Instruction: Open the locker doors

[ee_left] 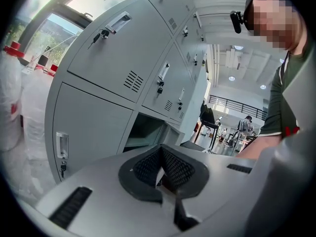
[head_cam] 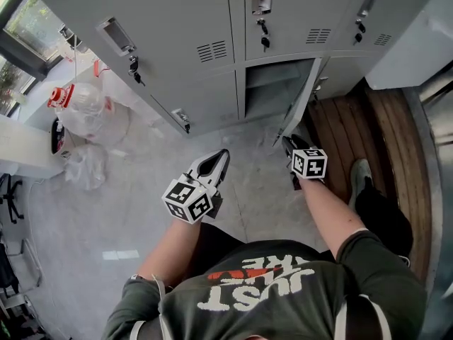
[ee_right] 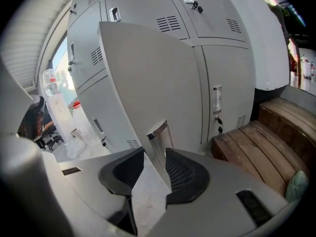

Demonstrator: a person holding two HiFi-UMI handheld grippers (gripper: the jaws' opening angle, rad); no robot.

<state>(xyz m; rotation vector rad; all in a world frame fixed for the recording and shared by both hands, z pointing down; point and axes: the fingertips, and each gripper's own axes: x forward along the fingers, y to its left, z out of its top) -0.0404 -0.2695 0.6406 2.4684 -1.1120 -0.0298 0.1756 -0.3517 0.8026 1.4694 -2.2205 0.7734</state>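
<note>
Right gripper (head_cam: pixel 290 144): my jaws stand apart, with the free edge of the open door (head_cam: pixel 301 98) running between them just below its recessed handle (ee_right: pixel 159 135). The right pad lies against the sheet and the left pad shows floor in the gap, so I hook the edge and do not clamp it.
Why held so: the sheet is thin and swings on its hinge. I judge that a loose straddle lets it turn between my pads as it comes round.
Left gripper (head_cam: pixel 221 158): my jaws are drawn together on nothing. It hangs over the floor (head_cam: pixel 141 211) near me and faces the shut lower-left door (head_cam: pixel 205 105), placed, I judge, to go for that door's handle (head_cam: pixel 182 119).
Task's thing: the lockers fill the far side. The lower middle compartment (head_cam: pixel 272 87) stands open, with its door hinged on the right and swung out towards me. Every other door I see is shut.
Edges: the wooden bench (head_cam: pixel 354 129) lies just right of the open door, with the shut lower-right door (ee_right: pixel 224 98) beyond it. I judge there is little swing left that way.
Open room: there is bare floor to the left and near me. The plastic bags (head_cam: pixel 88 119) sit at the far left, near the bank's left end and apart from the lower-left handle.
</note>
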